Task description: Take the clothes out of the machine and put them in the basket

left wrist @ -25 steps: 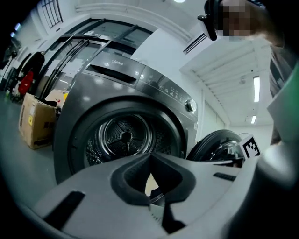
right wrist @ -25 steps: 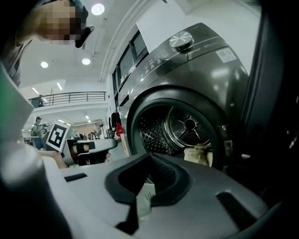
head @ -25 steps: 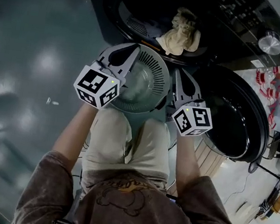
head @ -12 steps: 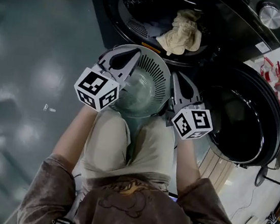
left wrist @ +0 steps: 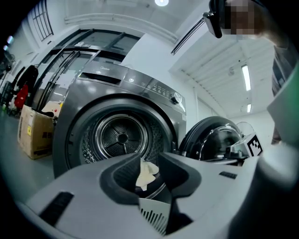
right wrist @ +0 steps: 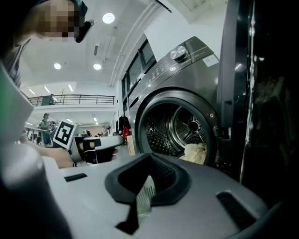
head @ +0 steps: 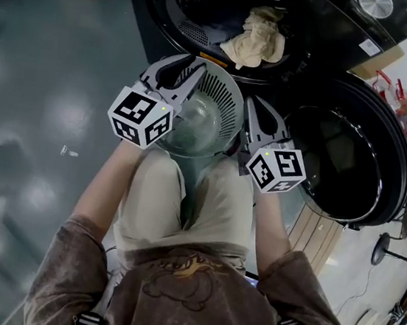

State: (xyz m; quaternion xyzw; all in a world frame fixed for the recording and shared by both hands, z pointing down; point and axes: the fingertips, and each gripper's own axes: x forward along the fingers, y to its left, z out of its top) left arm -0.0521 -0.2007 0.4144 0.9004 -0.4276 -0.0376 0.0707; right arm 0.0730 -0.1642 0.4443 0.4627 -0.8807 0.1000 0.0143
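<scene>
The laundry basket (head: 230, 98) sat under the machine's (head: 333, 26) mouth for the cloth (head: 255, 38). The right tongs (right wrist: 147, 179) pinched its rim, and the left tongs (left wrist: 149, 168) had just been opening round it.

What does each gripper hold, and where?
The right gripper grips the basket by its rim. The left gripper's jaws have just been opening; the opposite rim sits between them, seemingly unpressed.
</scene>
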